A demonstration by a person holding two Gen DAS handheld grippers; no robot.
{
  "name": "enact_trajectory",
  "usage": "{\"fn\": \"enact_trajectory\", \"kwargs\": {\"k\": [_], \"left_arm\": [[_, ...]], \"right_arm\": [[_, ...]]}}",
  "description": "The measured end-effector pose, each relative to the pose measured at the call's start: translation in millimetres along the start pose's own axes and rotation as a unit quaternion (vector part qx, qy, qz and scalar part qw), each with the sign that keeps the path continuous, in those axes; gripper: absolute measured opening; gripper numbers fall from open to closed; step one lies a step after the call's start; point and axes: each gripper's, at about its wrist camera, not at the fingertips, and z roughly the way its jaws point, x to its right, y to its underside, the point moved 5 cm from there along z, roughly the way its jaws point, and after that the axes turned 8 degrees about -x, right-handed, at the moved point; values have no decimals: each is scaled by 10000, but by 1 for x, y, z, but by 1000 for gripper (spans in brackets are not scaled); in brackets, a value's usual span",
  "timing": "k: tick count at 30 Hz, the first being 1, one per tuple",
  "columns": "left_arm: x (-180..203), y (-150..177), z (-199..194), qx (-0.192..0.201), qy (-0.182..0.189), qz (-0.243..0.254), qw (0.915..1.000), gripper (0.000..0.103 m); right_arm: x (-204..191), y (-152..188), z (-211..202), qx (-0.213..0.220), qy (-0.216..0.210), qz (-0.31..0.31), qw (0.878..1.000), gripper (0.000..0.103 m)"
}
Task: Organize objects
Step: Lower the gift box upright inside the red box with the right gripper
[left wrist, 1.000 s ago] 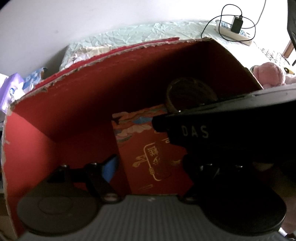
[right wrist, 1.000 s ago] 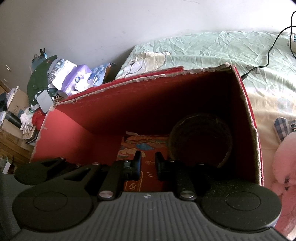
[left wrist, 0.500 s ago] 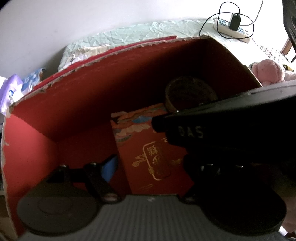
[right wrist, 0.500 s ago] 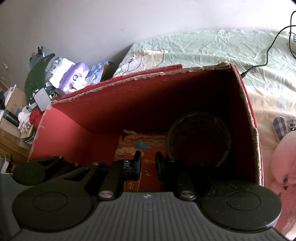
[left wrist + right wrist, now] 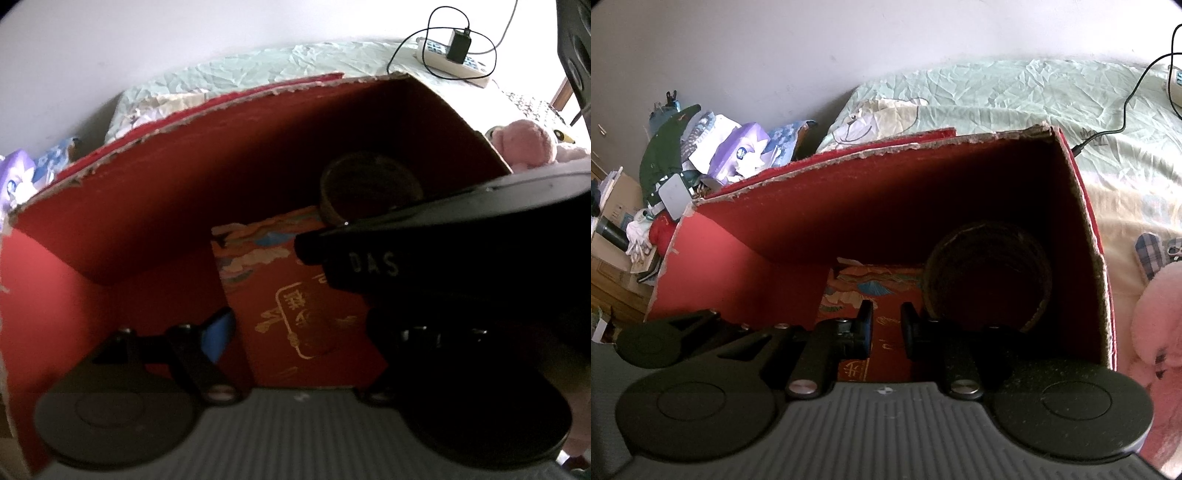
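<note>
Left wrist view: left claw (image 5: 295, 325) is hanging wide open over the red box (image 5: 155, 206), gripping nothing; only its left finger (image 5: 218, 336) is showing, the right claw's black body (image 5: 461, 251) is covering the other; a red packet (image 5: 295, 295) is lying on the box floor beside a round tin (image 5: 369, 188).

Right wrist view: right claw (image 5: 886, 325) is closing, jaws a narrow gap apart, nothing between them; it is sitting inside the box (image 5: 886, 199) above the packet (image 5: 882, 291), tin (image 5: 988, 273) at right; box is sitting on the bed (image 5: 1015, 96).

A decorated red packet (image 5: 295, 295) and a round tin (image 5: 369, 188) lie inside the red box (image 5: 147, 206).
</note>
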Motion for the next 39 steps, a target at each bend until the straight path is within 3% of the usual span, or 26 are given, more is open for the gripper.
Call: {"fn": "enact_trajectory", "kwargs": {"k": [12, 39], "left_arm": [[1, 1, 0, 28, -129, -59, 9999, 80], [-6, -2, 0, 16, -594, -465, 9972, 81]], "right_arm": [[0, 1, -5, 196, -57, -31, 9998, 19], [-2, -1, -4, 90, -227, -153, 9996, 24]]}}
